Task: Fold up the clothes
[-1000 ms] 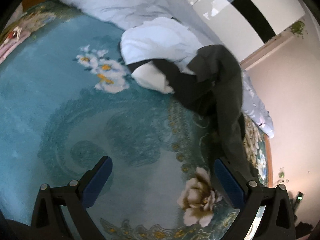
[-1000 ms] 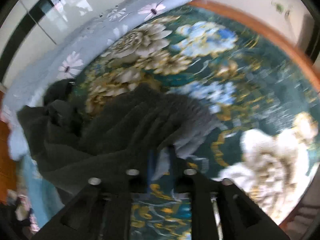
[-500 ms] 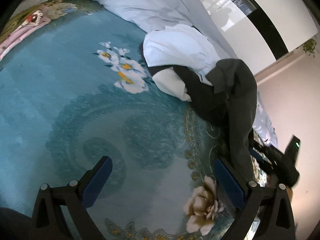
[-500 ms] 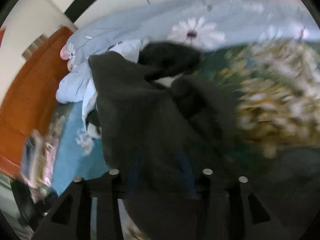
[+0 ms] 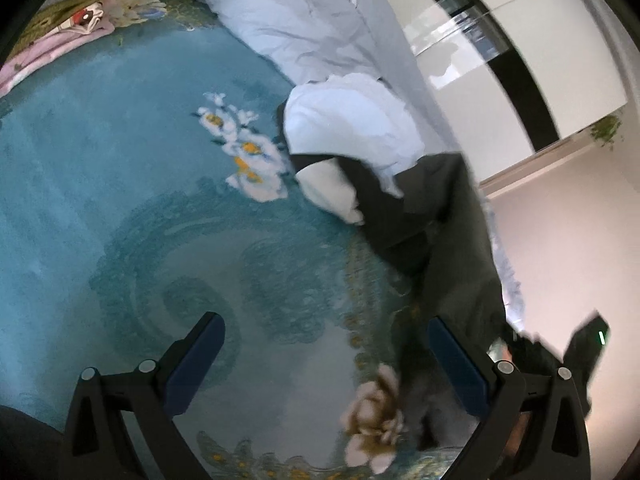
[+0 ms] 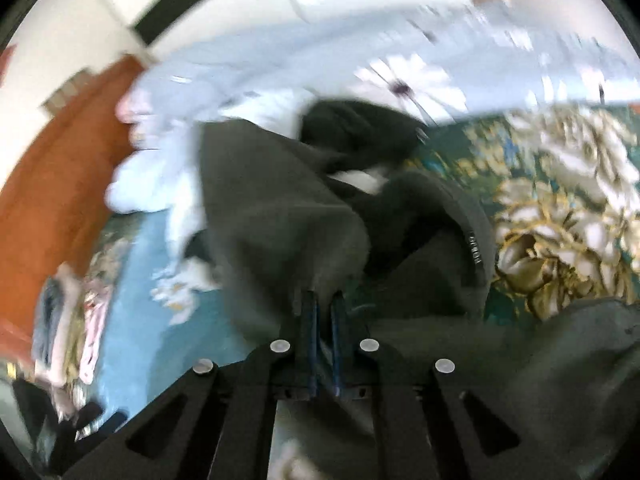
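A dark grey garment [image 5: 452, 248] hangs stretched from a pile at the far right of the bed down to the lower right, in the left wrist view. My left gripper [image 5: 326, 354] is open and empty above the teal floral bedspread [image 5: 120, 208], left of the garment. In the right wrist view my right gripper [image 6: 323, 304] is shut on the dark grey garment [image 6: 280, 216] and lifts it off the bed. A white and black garment [image 5: 344, 148] lies in the pile behind.
A pale blue duvet [image 5: 320, 28] is bunched along the far side of the bed. Folded pink and patterned items [image 5: 60, 36] lie at the far left. An orange wooden headboard [image 6: 52, 160] shows in the right wrist view. White wardrobe doors [image 5: 500, 32] stand beyond the bed.
My right gripper has lifted and pulled the dark grey garment away from the pile, so it now hangs stretched. My left gripper stayed open and shifted slightly over the bedspread.
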### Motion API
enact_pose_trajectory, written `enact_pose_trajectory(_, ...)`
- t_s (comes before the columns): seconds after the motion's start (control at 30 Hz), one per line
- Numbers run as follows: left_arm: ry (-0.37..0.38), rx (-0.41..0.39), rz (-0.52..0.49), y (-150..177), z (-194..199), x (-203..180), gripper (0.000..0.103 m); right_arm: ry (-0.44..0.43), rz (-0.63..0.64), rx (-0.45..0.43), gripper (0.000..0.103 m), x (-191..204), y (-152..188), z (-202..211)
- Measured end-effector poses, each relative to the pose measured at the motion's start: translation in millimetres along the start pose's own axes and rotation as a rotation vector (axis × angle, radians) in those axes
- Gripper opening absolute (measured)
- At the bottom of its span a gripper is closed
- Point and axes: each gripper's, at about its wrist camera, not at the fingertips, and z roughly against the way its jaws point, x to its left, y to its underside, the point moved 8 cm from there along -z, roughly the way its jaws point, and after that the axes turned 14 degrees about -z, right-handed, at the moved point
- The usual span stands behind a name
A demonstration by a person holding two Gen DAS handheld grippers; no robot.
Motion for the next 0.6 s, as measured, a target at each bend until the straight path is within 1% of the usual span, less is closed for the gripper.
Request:
enact_pose_trajectory(0.03,0.01,-0.015,0.0,-2,4,-2,0.103,-0.038,0.054,0.001,0.006,16,15,14)
enact_pose_trajectory(0.1,0.032,-0.03,-0.004,-4,10,-7,0.103,-0.102,0.136,0.03,0.006,38,47,25)
enact_pose_trajectory(0.13,0.04,-0.027,-0.009,-4,12,-10,0.103,-0.128,0.173,0.074,0.006,47,73,25)
enact_pose_trajectory(0.23,0.033,0.013,-0.06,2,9,-20,0.103,-0.135,0.201,0.176,0.006,48,126,7)
enact_pose_trajectory(0.33,0.019,0.055,-0.123,9,2,-34,0.103,-0.132,0.17,0.279,0.006,39,173,-11)
enact_pose_trajectory(0.4,0.012,0.081,-0.169,12,-6,-45,0.103,-0.127,0.18,0.296,0.006,36,188,-12)
enact_pose_trajectory(0.6,-0.028,0.158,-0.321,12,-41,-82,0.103,-0.162,0.231,0.382,0.006,26,221,-2)
